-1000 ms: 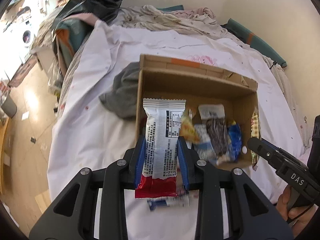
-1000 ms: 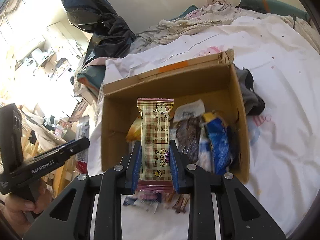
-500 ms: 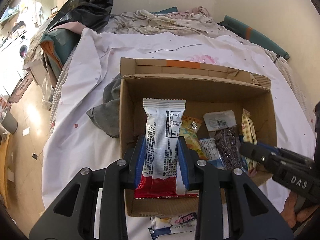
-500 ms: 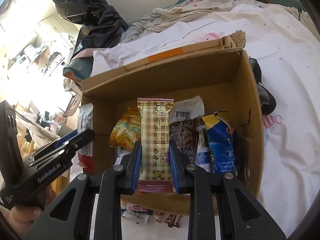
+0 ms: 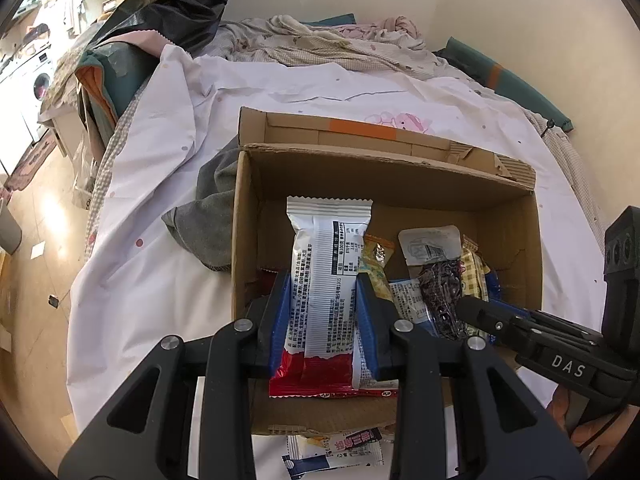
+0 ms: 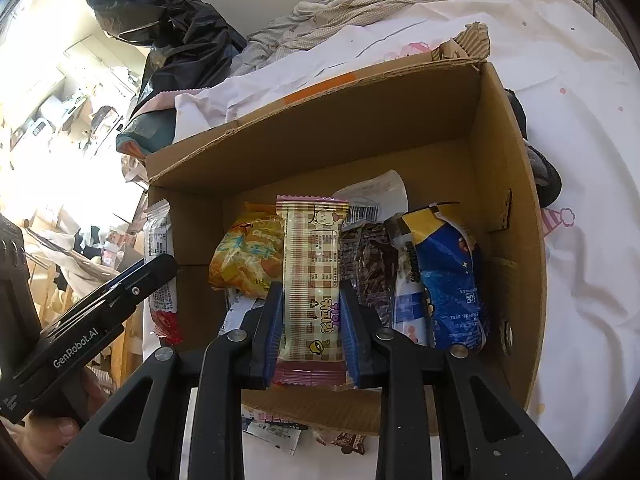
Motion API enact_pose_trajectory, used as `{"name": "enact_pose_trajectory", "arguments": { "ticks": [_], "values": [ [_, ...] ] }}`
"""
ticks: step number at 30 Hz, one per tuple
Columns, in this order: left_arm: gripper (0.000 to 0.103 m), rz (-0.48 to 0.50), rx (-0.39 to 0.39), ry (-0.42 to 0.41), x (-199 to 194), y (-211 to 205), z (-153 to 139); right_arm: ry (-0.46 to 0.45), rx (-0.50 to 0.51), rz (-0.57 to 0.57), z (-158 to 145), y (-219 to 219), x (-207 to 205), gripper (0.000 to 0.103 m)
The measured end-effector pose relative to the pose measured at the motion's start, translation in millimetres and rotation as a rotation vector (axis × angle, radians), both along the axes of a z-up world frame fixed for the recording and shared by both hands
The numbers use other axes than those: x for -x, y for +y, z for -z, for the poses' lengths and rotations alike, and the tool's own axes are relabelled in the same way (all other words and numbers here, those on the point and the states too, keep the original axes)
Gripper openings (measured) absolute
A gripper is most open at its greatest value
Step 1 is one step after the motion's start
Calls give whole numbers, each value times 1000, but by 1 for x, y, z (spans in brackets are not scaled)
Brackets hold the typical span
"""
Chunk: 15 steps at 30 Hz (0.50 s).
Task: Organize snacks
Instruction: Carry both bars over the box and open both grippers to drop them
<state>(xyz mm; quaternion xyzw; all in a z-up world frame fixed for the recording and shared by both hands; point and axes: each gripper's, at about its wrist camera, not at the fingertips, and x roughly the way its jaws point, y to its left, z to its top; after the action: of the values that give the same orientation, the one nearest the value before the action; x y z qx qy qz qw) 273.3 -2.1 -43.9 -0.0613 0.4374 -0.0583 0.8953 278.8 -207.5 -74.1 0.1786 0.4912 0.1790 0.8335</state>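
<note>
Meanwhile, both grippers were poised over an open cardboard box [image 5: 532, 248] that sat on a white sheet [image 5: 152, 208] and filled the middle of each frame.

In the left wrist view, the left gripper [image 5: 322, 312] was clamped on a white-and-red snack packet [image 5: 326, 280], its 2 blue pads pressing the packet's sides at centre frame. The packet stood upright, its red end low near the box's near wall. At the lower right of that frame the right gripper [image 5: 466, 304] reached in over a dark snack pouch [image 5: 440, 288].

In the right wrist view, the right gripper's 2 blue pads pinched a checked beige wafer packet [image 6: 312, 280], upright at centre frame above the box floor. An orange cheese snack bag [image 6: 248, 256] lay just left of it, and a blue packet [image 6: 452, 276] lay to its right inside the box.

More small packets [image 5: 336, 448] lay on the sheet at the bottom edge, outside the near wall. A grey cloth [image 5: 204, 228] was bunched against the box's left side, and a black plastic bag [image 5: 176, 0] showed at upper left.
</note>
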Motion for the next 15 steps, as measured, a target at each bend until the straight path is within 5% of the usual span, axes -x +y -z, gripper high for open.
{"name": "enact_pose_trajectory", "arguments": {
  "ticks": [7,15],
  "values": [
    [30,6,-5,20,1,-1,1,19,-11,-3,5,0,0,31],
    [58,18,-21,-1,5,-5,-1,11,-47,13,1,-2,-1,34]
  ]
}}
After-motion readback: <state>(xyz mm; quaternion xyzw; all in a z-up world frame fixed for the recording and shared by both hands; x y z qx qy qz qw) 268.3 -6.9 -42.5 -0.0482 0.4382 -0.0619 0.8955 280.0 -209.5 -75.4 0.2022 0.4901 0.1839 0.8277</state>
